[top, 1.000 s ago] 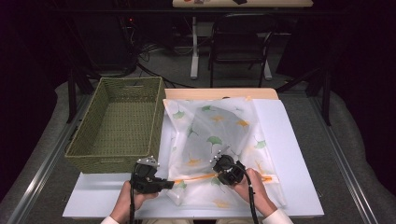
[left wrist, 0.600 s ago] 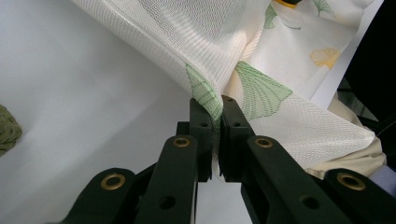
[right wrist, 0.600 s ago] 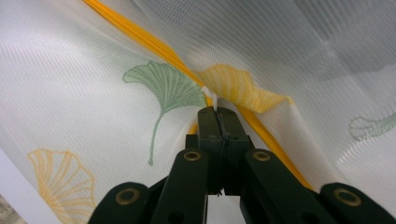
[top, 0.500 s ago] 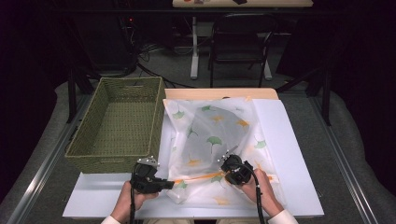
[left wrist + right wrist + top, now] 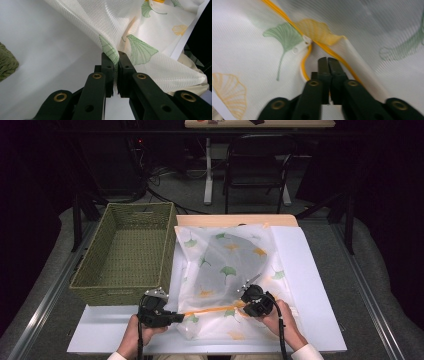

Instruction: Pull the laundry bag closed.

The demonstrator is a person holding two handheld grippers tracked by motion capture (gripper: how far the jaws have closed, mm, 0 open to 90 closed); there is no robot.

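- The room is dark all round; light falls mainly on the worktop (image 5: 320,285), which has a white surface and a pale wooden strip along its far edge.
- Grey carpet floor (image 5: 195,195) stretches behind it, lit in a patch.
- A black chair (image 5: 257,170) stands on that carpet, beyond the worktop's far edge.
- Just beside the chair rises the white leg (image 5: 208,170) of another table (image 5: 260,123), whose light wooden top crosses the upper edge of the high view.
- Dark cables (image 5: 160,195) trail over the floor on the far left.
- Metal rails (image 5: 372,295) run along both sides of the worktop.
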